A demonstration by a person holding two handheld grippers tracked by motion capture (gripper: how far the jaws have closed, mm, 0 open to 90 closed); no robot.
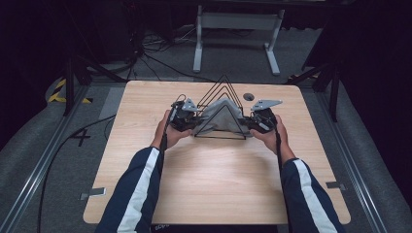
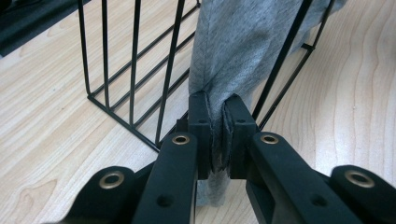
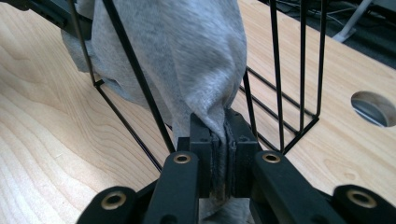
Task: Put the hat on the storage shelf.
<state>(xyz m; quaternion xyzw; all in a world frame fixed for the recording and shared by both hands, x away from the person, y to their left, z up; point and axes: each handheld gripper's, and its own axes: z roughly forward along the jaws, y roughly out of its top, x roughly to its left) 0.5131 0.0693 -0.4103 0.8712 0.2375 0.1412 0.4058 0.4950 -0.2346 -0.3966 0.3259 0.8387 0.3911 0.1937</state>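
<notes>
While both tools pinch grey cloth (image 1: 219,116) ends, wire rack (image 1: 224,85) mid-table, edges well apart.

A light wooden table top with rounded corners (image 1: 214,194) was seen under the work, its grain running across. A small round hole (image 1: 248,96) was cut near its far edge, and the same hole (image 3: 375,108) was caught in the right gripper view. Grey carpeted floor (image 1: 29,160) was laid around the table. Beyond the far edge a white metal frame with two legs (image 1: 238,29) was stood, with black cables (image 1: 145,53) strewn beside it. Yellow-and-black striped tape (image 1: 60,92) was stuck at the left.
</notes>
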